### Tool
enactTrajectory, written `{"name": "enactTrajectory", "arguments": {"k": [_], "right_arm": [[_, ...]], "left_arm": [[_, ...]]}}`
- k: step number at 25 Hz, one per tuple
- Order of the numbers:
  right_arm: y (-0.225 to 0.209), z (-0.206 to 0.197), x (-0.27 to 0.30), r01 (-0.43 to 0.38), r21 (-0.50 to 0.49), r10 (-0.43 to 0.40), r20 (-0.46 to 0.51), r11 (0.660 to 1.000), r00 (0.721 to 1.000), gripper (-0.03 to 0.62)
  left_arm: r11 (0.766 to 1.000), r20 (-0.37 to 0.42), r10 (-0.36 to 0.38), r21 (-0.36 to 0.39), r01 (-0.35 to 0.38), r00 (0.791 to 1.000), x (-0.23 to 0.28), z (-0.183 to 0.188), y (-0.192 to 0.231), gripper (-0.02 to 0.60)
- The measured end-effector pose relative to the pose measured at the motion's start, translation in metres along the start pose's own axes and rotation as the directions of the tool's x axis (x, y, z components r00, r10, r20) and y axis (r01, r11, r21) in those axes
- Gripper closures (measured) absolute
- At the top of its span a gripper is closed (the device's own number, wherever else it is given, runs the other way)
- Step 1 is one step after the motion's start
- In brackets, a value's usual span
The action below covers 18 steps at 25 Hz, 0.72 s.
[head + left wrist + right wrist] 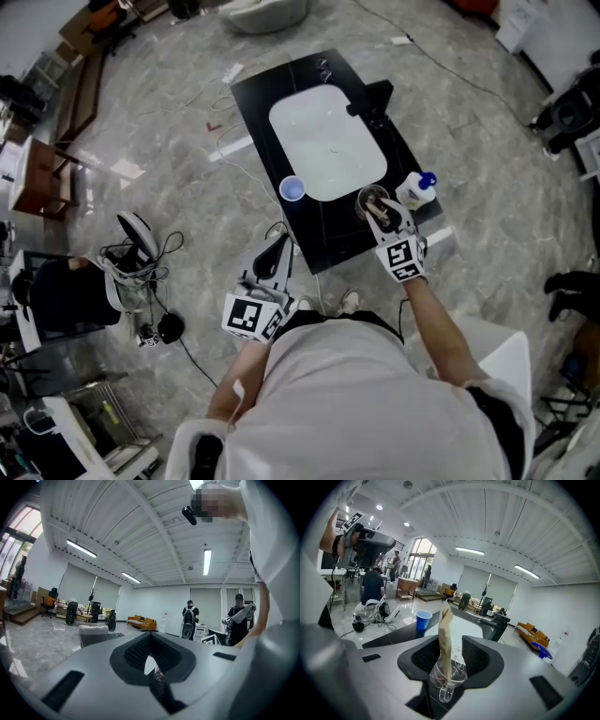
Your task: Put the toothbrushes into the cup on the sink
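Sink top bears blue cup, clear cup, bottle.

Sink: one
Faucet: one
Blue cup: one
Clear cup: one
Toothbrush: one
Bottle: one
Grippers: two, left gripper and right gripper

Blue cup: you see it standing upright with its mouth up.
Bottle: white with a blue cap, well to the right of your blue cup.
Floor: grey, marbled and glossy all round you.
Cables: a dark tangle on the floor to your left, beside a white and black headset.
Wooden chair: farther left, near the edge of your view.
Sofa: orange, against the far white wall.
People: one stands with a backpack; another stands just to the right.
Ceiling lights: long strips, lit.
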State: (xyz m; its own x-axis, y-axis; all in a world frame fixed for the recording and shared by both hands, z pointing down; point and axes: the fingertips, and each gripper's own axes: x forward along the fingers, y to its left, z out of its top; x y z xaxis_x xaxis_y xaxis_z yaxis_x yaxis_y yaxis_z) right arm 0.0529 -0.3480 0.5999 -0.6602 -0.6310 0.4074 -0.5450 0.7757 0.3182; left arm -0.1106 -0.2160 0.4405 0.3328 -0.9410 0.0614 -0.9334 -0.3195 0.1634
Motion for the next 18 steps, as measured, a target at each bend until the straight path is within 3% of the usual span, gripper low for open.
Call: {"name": "enactTrajectory", "arguments": {"k": [4,18], "right_arm": [[0.006,-0.007,0.002,-0.025,0.012,0.025,-0.025,1.000,0.999,0.413],[0.027,-0.027,-0.020,-0.041,0.060,0.047,-0.097,0.997,0.994,0.381]], "left_arm": [[1.000,0.001,0.002,-0.002,-0.002,1.000,0.000,0.000,0.000,0.578],[0.999,0.008,-0.038,-0.025,0.038,0.999,0.001,0.002,-0.002,0.578]]}}
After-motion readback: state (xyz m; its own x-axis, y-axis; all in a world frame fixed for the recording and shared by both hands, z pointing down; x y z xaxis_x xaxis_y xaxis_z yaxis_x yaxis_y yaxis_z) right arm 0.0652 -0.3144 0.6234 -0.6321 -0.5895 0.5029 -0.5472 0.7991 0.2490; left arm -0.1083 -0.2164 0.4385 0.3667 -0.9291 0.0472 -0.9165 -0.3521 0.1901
